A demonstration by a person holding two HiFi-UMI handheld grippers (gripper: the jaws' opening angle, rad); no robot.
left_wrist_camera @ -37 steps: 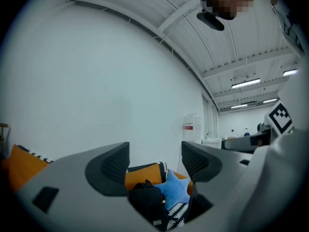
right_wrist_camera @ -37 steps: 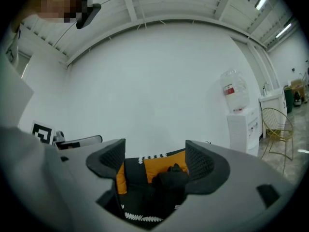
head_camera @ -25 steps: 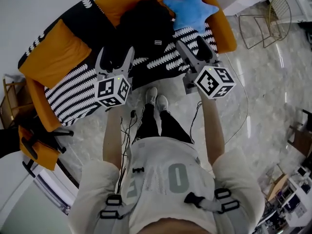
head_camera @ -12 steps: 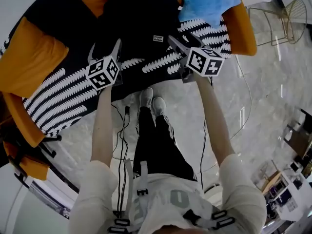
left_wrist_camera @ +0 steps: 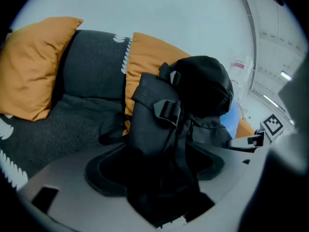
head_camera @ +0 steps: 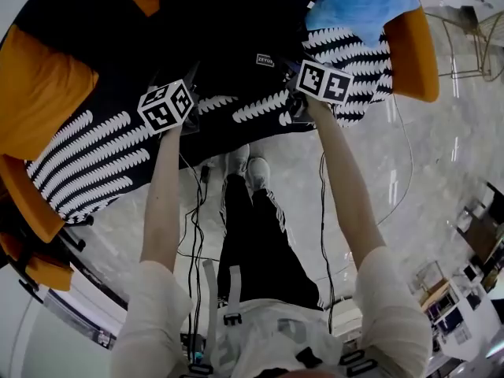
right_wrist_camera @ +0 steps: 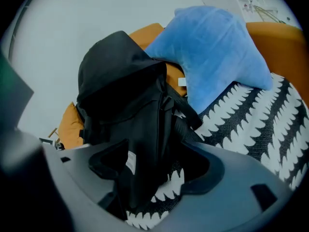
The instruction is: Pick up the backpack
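The black backpack (head_camera: 236, 22) stands upright on the sofa, against its orange back cushions. My left gripper (head_camera: 175, 75) reaches its lower left side. In the left gripper view the backpack (left_wrist_camera: 198, 88) fills the middle, and a padded strap (left_wrist_camera: 154, 124) hangs down between the wide-set jaws of that gripper (left_wrist_camera: 154, 166); the pads do not press on it. My right gripper (head_camera: 298, 60) is at the backpack's lower right. Its jaws (right_wrist_camera: 157, 170) are closing around the backpack's black side (right_wrist_camera: 123, 88), with the pads still apart from the fabric.
The sofa (head_camera: 102, 156) has a black cover with white leaf print and orange cushions (head_camera: 39, 93). A blue star pillow (head_camera: 358, 2) leans right beside the backpack. Cables (head_camera: 193, 235) trail on the marble floor by the person's feet. A wire chair (head_camera: 472, 30) stands at the right.
Both grippers have dropped and pushed forward from above the sofa's front edge to the backpack. The person has bent toward the sofa, so it fills more of the head view.
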